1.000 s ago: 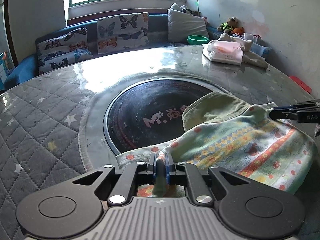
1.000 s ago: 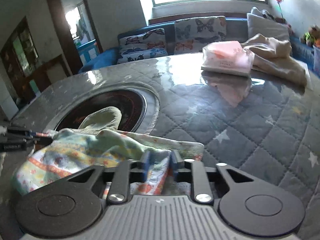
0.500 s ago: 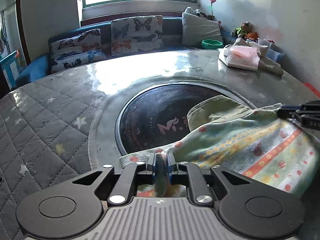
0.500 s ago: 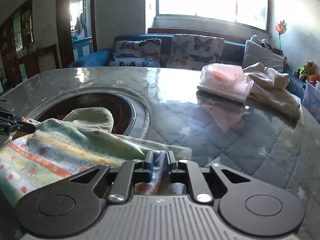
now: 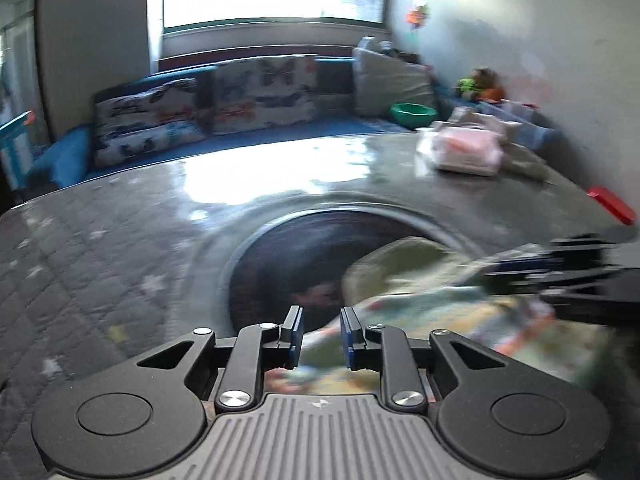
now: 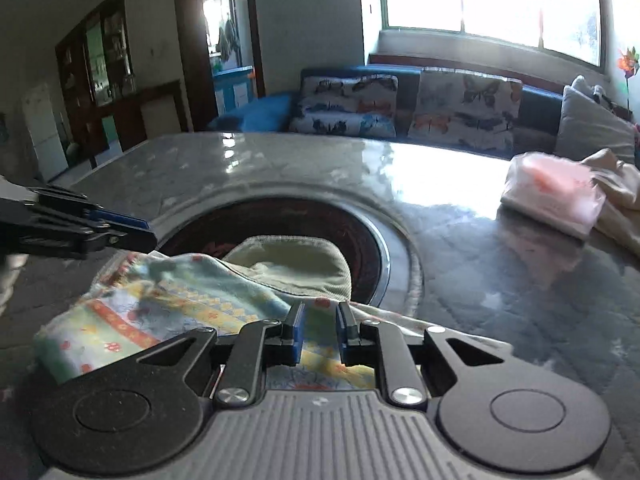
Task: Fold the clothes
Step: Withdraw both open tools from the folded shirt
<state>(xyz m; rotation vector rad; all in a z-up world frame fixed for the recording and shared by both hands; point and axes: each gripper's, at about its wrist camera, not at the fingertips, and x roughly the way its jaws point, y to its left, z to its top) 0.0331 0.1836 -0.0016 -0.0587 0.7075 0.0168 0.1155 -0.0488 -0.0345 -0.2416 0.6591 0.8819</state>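
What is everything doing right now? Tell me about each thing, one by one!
left claw: opening, pads not pressing the cloth
right claw: open, cloth lying below it
patterned cloth: rumpled, lying on the table, partly over the dark round plate
dark round plate: partly covered
pink packet: lying flat, closed
beige garment: crumpled beside the packet

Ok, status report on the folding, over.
Left hand-held gripper opening, right hand-held gripper open; neither pinching. Colourful patterned cotton garment lies bunched over the table's round dark inset. Nothing obstructing.
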